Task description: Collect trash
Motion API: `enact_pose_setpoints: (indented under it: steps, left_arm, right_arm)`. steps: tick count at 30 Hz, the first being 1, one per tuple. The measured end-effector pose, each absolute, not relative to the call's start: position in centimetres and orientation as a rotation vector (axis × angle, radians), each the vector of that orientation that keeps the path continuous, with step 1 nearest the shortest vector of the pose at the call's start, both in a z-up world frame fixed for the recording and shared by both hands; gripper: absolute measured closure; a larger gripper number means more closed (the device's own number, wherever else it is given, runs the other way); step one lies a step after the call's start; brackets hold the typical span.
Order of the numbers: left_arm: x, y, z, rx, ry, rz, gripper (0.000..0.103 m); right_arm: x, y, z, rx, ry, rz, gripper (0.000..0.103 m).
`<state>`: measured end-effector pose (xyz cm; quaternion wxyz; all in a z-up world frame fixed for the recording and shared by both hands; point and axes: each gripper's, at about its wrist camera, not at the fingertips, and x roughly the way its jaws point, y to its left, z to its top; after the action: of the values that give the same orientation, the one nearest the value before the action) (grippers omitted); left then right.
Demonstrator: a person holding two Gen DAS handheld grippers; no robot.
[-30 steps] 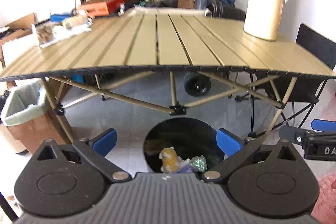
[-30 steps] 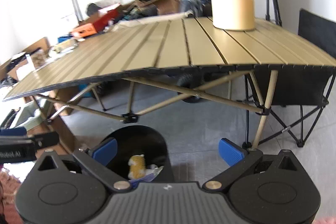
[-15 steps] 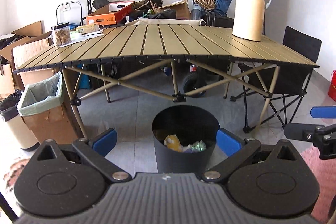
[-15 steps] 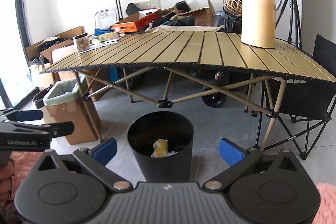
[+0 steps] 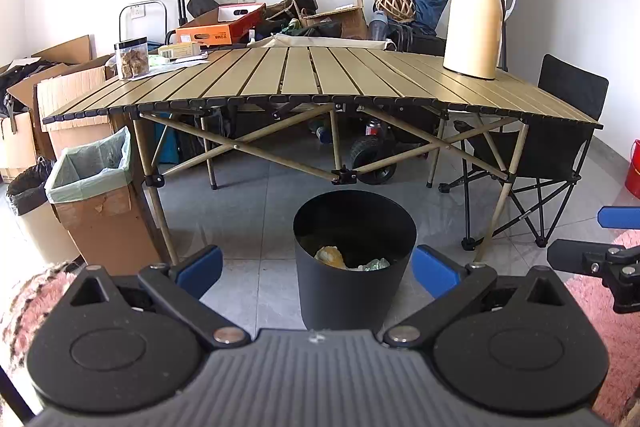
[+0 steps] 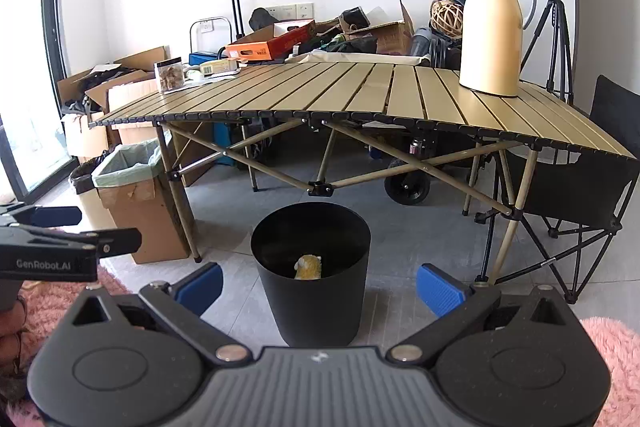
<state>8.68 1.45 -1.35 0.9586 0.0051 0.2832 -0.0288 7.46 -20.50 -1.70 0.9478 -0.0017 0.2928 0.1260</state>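
With the left gripper (image 5: 316, 269) and right gripper (image 6: 318, 285) both spread wide and empty, the black bin (image 5: 354, 259) on the grey tiled floor (image 5: 256, 211) before the slatted folding table (image 5: 304, 79) shows yellow trash (image 6: 308, 267) in both views, green-tinted trash (image 5: 374, 264) only from the left wrist, and a tripod (image 6: 554, 23) clearly only from the right.

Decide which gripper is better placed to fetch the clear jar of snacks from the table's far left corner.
Probably the left gripper: the clear snack jar sits on the slatted tan folding table's left end, on that gripper's side. The right gripper would have to cross over. Both are open and empty.
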Motion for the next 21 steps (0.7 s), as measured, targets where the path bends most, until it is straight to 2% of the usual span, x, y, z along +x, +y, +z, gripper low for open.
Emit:
enact_pose_setpoints:
  steps: [21]
  left_arm:
    - [8.27, 1.55, -1.02, 0.007, 0.555, -0.058, 0.000]
  right_arm:
    - [6.90, -20.54, -1.23, -0.001, 0.571, 0.250, 0.000]
